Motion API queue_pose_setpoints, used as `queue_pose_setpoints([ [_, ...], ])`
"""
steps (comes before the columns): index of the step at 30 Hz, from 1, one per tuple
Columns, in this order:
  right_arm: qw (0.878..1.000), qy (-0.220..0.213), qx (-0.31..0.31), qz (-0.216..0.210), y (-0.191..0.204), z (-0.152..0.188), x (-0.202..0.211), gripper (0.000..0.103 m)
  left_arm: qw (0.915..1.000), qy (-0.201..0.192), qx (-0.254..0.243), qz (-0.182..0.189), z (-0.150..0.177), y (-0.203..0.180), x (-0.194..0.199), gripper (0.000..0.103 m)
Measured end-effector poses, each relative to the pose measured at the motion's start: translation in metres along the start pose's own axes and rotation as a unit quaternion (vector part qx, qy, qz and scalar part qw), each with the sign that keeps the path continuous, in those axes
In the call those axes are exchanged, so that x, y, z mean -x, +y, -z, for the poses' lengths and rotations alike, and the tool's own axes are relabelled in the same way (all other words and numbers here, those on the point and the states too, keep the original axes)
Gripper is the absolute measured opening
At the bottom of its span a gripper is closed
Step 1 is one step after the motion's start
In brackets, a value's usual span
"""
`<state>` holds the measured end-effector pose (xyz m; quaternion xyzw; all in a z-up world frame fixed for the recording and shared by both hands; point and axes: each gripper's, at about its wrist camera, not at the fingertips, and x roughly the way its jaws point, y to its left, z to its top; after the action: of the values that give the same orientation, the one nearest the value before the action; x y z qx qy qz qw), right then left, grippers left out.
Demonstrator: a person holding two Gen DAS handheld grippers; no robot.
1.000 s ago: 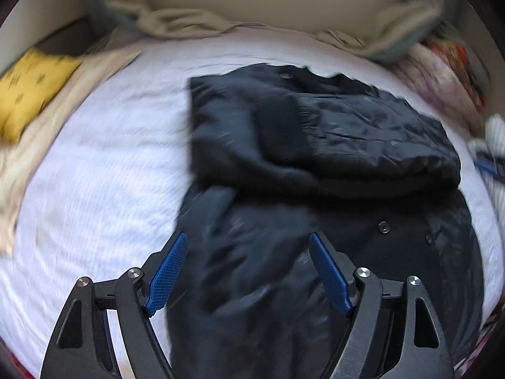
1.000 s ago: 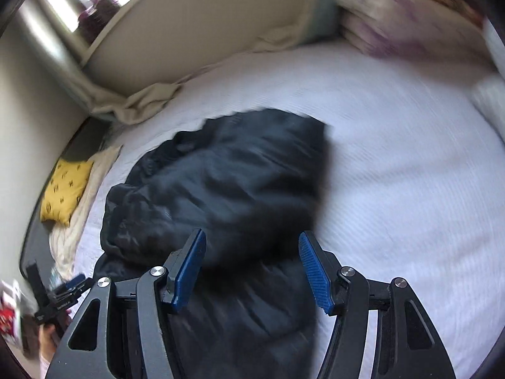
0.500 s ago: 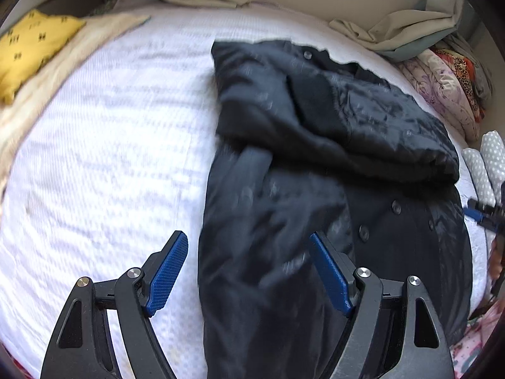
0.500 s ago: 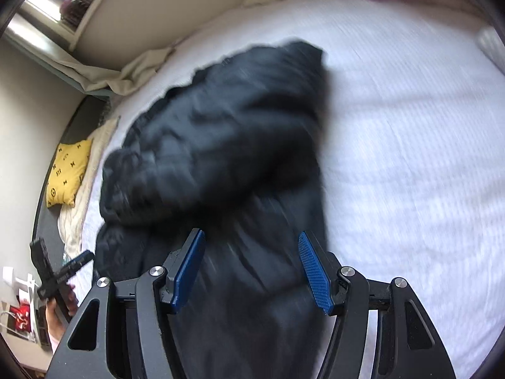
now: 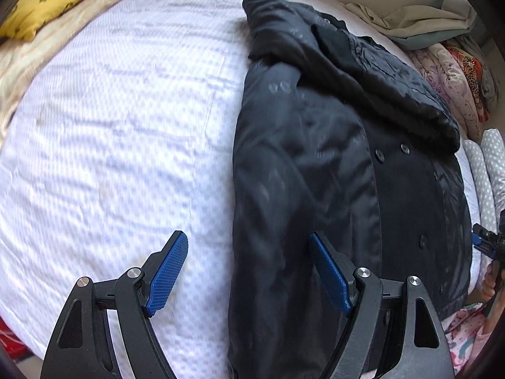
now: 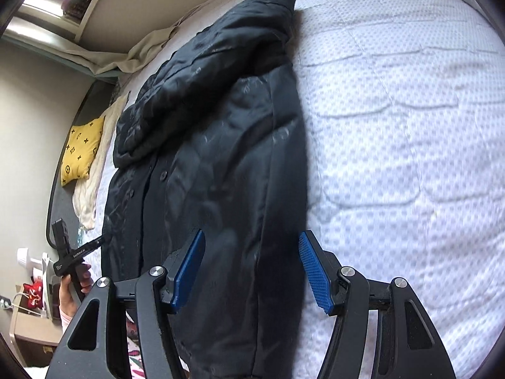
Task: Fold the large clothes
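Coat [image 5: 303,164] on white bed [image 5: 120,120]; yellow cushion [image 5: 47,0], bedding pile [image 5: 454,75] nearby.

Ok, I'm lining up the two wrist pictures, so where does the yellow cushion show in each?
Left wrist: yellow cushion at the top left corner, beyond the white bedspread.
Right wrist: yellow cushion at the left edge, mid-height, left of the black coat.
Shared landmark: the black coat, lying along the bedspread.

coat [image 5: 315,173] hem: cut off at bottom edge | fabric: motion-blurred
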<state>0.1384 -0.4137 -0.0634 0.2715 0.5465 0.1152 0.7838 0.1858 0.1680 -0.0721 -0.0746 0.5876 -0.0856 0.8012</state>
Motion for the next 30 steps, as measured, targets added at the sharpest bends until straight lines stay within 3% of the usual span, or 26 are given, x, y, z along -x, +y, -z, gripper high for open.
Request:
queue_pose_setpoints([
  [4, 1.000, 0.013, -0.018, -0.022, -0.007, 0.010, 0.001, 0.061, 0.9994, 0.015, 0.009, 0.030, 0.015, 0.007, -0.002, 0.083],
  [14, 0.992, 0.104, -0.008, -0.072, -0.005, 0.052, -0.019, 0.067, 0.9940, 0.047, 0.005, 0.099, 0.046, 0.005, 0.000, 0.082],
  [17, 0.989, 0.119, -0.011, -0.090, -0.003, 0.060, -0.023, 0.067, 0.9940, 0.050, -0.004, 0.097, 0.048, -0.003, -0.003, 0.081],
  [20, 0.987, 0.127, -0.006, -0.095, 0.002, 0.062, -0.028, 0.067, 0.9947, 0.050, -0.040, 0.080, 0.049, -0.020, -0.007, 0.074],
  [21, 0.987, 0.128, -0.003, -0.095, 0.008, 0.059, -0.031, 0.067, 0.9941, 0.051, -0.039, 0.088, 0.050, -0.020, -0.006, 0.064],
  [24, 0.985, 0.136, -0.001, -0.106, 0.013, 0.059, -0.037, 0.051, 0.9873, 0.067, 0.007, 0.144, 0.048, -0.009, -0.010, 0.029],
  [26, 0.983, 0.141, -0.004, -0.116, 0.016, 0.058, -0.043, 0.029, 0.9764, 0.084, 0.056, 0.191, 0.048, 0.005, -0.015, 0.024],
  [30, 0.983, 0.130, 0.011, -0.130, 0.022, 0.057, -0.036, 0.019, 0.9747, 0.070, 0.054, 0.205, 0.051, 0.006, -0.006, 0.020],
])
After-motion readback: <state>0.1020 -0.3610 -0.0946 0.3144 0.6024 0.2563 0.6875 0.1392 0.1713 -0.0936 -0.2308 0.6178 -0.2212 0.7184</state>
